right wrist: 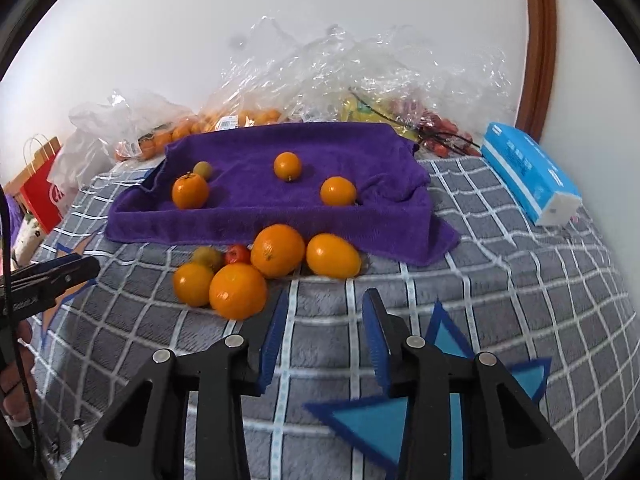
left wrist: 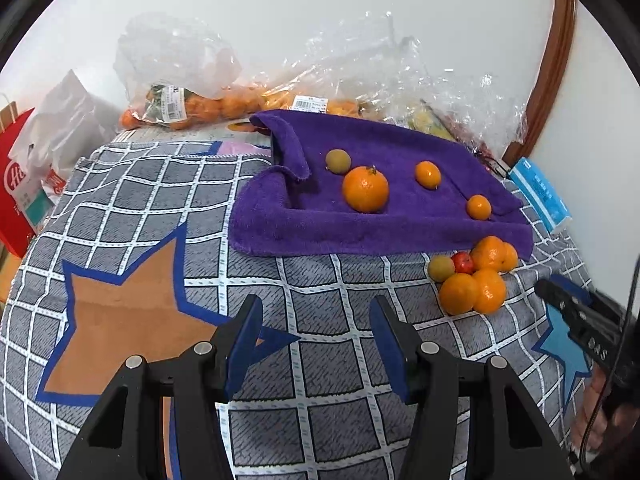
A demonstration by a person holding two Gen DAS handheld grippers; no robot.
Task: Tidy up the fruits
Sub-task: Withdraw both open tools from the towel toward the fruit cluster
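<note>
the left gripper [left wrist: 316, 320] hung nearest, jaws partly apart with nothing between them, over the checked blanket [left wrist: 320, 380]. the right gripper [right wrist: 324, 320] likewise held nothing, its jaws narrower but with a clear gap. just ahead of it a heap [right wrist: 256, 268] of oranges, a greenish fruit and a small red one lay on the blanket, touching the towel's front edge. on the purple towel [right wrist: 280, 216] sat four more fruits, well apart: a big orange [left wrist: 365, 189], a greenish fruit [left wrist: 338, 161], and two small oranges [left wrist: 428, 174] [left wrist: 479, 207]. plastic bags [right wrist: 340, 80] of fruit lay behind.
</note>
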